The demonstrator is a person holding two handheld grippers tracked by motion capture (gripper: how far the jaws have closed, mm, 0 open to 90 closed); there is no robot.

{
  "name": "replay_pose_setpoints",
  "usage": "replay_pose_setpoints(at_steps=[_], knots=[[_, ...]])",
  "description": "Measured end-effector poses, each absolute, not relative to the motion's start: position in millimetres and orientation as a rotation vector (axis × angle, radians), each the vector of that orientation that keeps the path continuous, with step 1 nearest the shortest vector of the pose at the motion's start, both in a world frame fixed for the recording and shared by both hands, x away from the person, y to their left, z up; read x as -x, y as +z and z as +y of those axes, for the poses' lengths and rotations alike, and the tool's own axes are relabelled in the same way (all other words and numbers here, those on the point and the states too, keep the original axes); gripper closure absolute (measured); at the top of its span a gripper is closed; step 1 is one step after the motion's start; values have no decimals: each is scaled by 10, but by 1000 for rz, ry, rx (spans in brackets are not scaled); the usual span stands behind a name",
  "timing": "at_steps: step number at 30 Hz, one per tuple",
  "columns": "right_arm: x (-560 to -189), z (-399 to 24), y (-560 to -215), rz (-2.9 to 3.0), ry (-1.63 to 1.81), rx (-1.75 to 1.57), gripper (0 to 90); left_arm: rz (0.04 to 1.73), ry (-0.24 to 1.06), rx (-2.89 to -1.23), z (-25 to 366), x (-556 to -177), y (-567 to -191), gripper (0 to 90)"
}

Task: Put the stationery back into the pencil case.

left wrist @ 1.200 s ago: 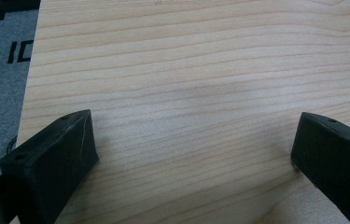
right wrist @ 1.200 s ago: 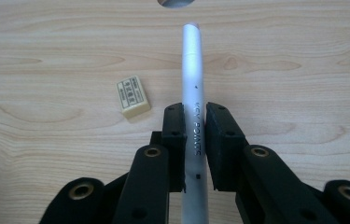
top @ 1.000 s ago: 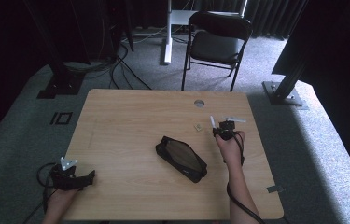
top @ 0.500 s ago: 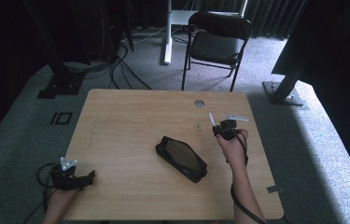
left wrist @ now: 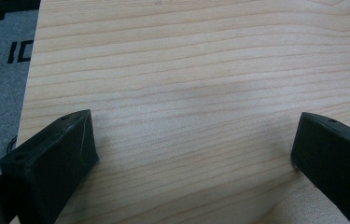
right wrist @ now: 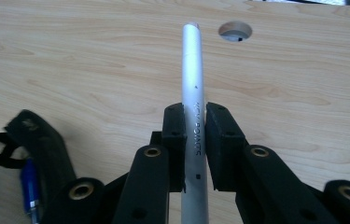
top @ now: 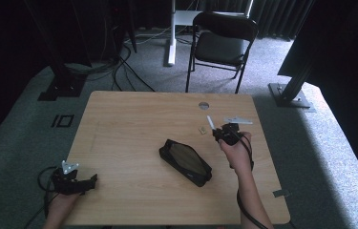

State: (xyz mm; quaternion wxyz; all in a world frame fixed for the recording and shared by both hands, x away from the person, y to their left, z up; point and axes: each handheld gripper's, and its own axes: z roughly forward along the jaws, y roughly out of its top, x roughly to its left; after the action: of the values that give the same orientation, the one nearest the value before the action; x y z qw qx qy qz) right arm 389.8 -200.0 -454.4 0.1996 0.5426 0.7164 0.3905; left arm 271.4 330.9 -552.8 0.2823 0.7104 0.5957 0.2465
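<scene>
Hardly shifting since a second ago, the right hand-held gripper is clamping a silver pen above the table, just beyond the black pencil case. Resting at the table's near corner, the left hand-held gripper is gaping wide over bare wood.

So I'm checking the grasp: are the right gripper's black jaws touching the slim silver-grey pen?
Touching. In the right gripper view the right gripper has both jaws pressed flat against the silver-grey pen, with no gap on either side.
</scene>
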Motion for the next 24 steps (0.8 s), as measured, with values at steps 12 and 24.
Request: replay_pose_setpoints(at_steps=[12,24], knots=[[-3773,-1843,-4425,2091,1162,-1435,787,1595,660,-1902,3309,-2714,-5528,3],[-3643,-1701,-4327,2182,1248,-1341,787,1595,660,-1902,3309,-2714,-5528,3]])
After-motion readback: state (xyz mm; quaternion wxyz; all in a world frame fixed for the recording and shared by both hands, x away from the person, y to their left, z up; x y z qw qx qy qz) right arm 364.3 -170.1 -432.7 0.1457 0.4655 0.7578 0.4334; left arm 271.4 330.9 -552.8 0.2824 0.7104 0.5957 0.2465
